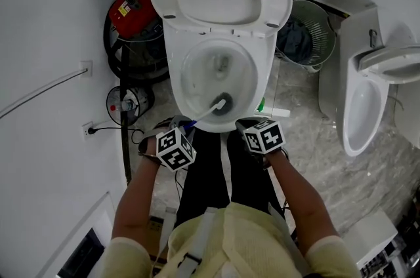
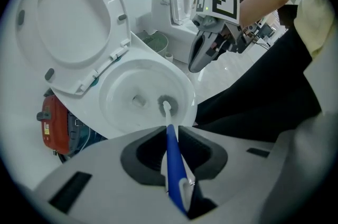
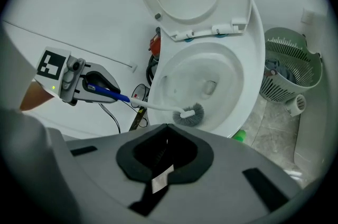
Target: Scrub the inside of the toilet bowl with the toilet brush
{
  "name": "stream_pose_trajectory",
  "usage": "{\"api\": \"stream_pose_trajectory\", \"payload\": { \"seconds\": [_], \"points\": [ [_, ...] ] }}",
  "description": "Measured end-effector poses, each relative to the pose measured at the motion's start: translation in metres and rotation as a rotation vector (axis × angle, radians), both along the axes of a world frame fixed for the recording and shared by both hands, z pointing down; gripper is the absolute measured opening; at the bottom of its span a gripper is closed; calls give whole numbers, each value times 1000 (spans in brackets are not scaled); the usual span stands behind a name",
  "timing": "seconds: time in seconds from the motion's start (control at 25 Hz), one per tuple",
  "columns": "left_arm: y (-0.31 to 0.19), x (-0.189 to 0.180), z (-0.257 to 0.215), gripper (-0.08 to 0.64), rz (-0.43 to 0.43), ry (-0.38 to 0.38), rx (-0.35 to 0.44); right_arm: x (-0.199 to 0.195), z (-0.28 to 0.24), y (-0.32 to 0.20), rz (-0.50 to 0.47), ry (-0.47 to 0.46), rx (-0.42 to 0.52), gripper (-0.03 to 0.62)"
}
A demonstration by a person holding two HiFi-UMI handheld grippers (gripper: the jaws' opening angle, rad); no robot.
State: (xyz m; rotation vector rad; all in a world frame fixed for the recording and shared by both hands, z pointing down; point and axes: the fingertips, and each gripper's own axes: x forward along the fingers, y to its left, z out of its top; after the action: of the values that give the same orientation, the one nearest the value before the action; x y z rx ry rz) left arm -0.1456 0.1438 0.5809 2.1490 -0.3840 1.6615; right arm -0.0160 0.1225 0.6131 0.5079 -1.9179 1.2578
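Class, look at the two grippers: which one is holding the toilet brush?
The left gripper, jaws shut on the blue-handled toilet brush; the right gripper grips nothing, its jaws together.

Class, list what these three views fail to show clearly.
- Head view: jaws of the left gripper, hidden under its marker cube.
- All views: whether toilet brush bristles press the bowl; brush head covers the contact.
- Left gripper view: red appliance, partly behind the bowl.
- Right gripper view: waste basket contents, screened by its mesh.

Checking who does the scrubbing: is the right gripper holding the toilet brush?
No, the left gripper clamps the toilet brush; the right gripper holds nothing.
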Motion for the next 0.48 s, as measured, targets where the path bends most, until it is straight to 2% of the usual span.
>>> {"api": "stream_pose_trajectory", "payload": {
  "seconds": [0.48],
  "points": [
    [-10, -35, 6, 77, 54, -123, 24, -1, 3, -1, -9, 4, -11, 15]
  ]
}}
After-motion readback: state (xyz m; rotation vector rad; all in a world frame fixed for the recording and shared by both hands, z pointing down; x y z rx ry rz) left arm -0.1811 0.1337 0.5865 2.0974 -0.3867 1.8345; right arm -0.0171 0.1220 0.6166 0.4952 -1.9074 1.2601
